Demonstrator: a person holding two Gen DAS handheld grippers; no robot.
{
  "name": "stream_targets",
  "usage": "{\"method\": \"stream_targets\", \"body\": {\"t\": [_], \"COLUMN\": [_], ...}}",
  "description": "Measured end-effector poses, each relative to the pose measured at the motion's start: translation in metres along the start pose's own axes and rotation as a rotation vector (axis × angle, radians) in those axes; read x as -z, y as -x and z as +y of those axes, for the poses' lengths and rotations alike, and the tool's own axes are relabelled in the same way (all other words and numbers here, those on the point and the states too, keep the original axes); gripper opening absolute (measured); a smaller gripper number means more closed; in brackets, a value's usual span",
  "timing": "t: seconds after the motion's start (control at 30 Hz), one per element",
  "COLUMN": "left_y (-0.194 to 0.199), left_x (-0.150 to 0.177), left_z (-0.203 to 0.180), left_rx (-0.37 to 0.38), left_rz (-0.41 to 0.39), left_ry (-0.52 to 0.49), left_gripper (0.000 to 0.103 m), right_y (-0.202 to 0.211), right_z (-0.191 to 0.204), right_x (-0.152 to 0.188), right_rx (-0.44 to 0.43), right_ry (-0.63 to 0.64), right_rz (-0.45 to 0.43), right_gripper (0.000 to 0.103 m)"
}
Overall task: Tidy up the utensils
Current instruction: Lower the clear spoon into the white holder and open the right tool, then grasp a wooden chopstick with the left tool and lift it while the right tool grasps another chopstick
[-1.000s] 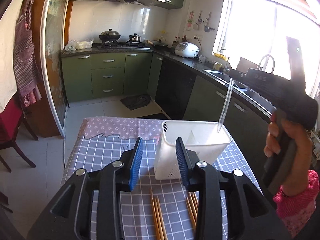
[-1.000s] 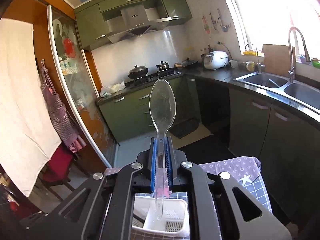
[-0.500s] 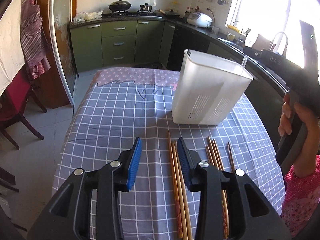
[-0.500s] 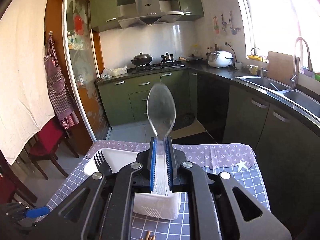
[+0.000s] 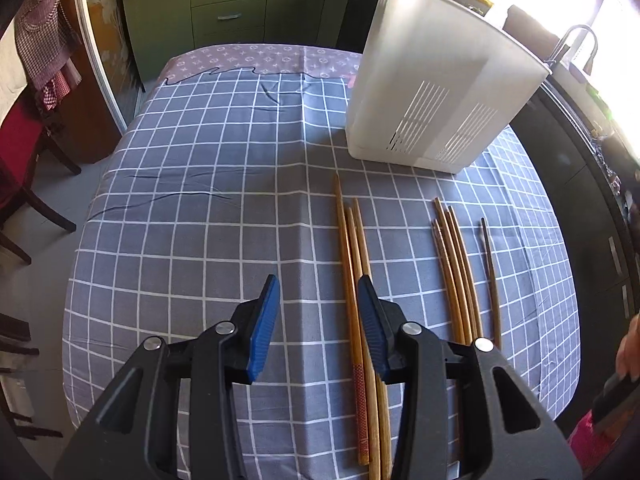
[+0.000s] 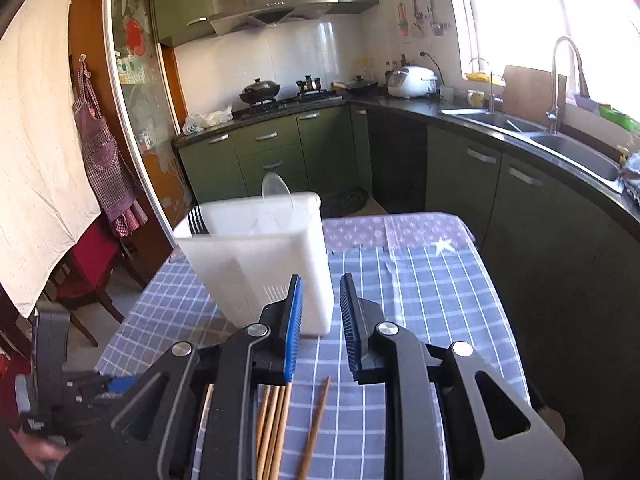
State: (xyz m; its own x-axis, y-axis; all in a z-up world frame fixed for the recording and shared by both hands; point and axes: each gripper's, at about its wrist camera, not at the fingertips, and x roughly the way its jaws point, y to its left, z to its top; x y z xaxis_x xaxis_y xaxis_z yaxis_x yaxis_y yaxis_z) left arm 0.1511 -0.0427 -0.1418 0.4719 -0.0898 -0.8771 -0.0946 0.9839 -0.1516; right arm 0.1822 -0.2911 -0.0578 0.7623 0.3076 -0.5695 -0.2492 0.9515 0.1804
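Your left gripper (image 5: 318, 322): jaws parted, opening, empty, over three wooden chopsticks (image 5: 352, 264) on checked tablecloth (image 5: 192, 208) | your right gripper (image 6: 320, 330): narrow gap, empty | clear spoon (image 6: 275, 187) and fork (image 6: 195, 218) stand in white utensil holder (image 6: 264, 264) | more chopsticks (image 6: 274, 424) beside.

Both black grippers carry ribbed blue pads, silver screws; sleeve (image 5: 588, 440) is pink.

Grey-blue white-checked tablecloth (image 5: 200, 208), white caddy (image 5: 432, 92), brown chopsticks (image 5: 348, 264).

Checked table (image 5: 200, 208): caddy (image 5: 432, 92), chopsticks (image 5: 352, 264).
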Motion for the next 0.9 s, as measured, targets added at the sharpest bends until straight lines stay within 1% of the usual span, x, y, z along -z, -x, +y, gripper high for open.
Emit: {"method": "stream_targets", "body": {"t": [0.03,0.1,0.17,0.27,0.3,0.37,0.4,0.43,0.47,0.53,0.63,0.77,0.9], "left_y": [-0.004,-0.011,-0.018,-0.027,-0.03,-0.034,-0.035,-0.035,-0.035,-0.034,-0.034,-0.039,-0.041], "left_x": [-0.002,-0.006,-0.01,-0.015,-0.016,-0.018,-0.018,-0.018,-0.019,-0.019,-0.018,-0.018,-0.018], "left_z": [-0.002,-0.005,-0.009,-0.012,-0.012,-0.012,-0.013,-0.013,-0.014,-0.016,-0.019,-0.023,-0.019], "left_rx": [0.001,-0.002,-0.002,-0.028,-0.032,-0.04,-0.039,-0.04,-0.036,-0.024,-0.025,-0.052,-0.07], "left_rz": [0.008,0.028,0.043,0.061,0.068,0.074,0.074,0.074,0.074,0.076,0.073,0.088,0.094], "left_ry": [-0.005,-0.014,-0.022,-0.032,-0.032,-0.033,-0.032,-0.032,-0.033,-0.033,-0.045,-0.054,-0.057], "left_gripper": [0.038,0.03,0.028,0.019,0.017,0.017,0.017,0.017,0.017,0.017,0.017,0.017,0.014], "right_y": [0.0,-0.001,-0.002,-0.003,-0.003,-0.002,-0.001,-0.001,-0.001,-0.001,-0.001,-0.002,0.0], "right_z": [-0.005,-0.017,-0.031,-0.045,-0.047,-0.051,-0.053,-0.053,-0.054,-0.054,-0.052,-0.05,-0.052], "right_x": [0.011,0.034,0.052,0.065,0.067,0.068,0.069,0.067,0.068,0.067,0.067,0.068,0.066], "right_rx": [-0.007,-0.026,-0.038,-0.036,-0.039,-0.044,-0.043,-0.042,-0.042,-0.046,-0.051,-0.062,-0.055], "right_ry": [-0.022,-0.075,-0.123,-0.159,-0.167,-0.181,-0.186,-0.189,-0.191,-0.196,-0.195,-0.193,-0.194], "right_rz": [0.026,0.073,0.11,0.146,0.153,0.161,0.161,0.16,0.16,0.161,0.167,0.177,0.176], "right_gripper": [0.02,0.02,0.02,0.02,0.02,0.021,0.023,0.027,0.029,0.029,0.029,0.029,0.029]}}
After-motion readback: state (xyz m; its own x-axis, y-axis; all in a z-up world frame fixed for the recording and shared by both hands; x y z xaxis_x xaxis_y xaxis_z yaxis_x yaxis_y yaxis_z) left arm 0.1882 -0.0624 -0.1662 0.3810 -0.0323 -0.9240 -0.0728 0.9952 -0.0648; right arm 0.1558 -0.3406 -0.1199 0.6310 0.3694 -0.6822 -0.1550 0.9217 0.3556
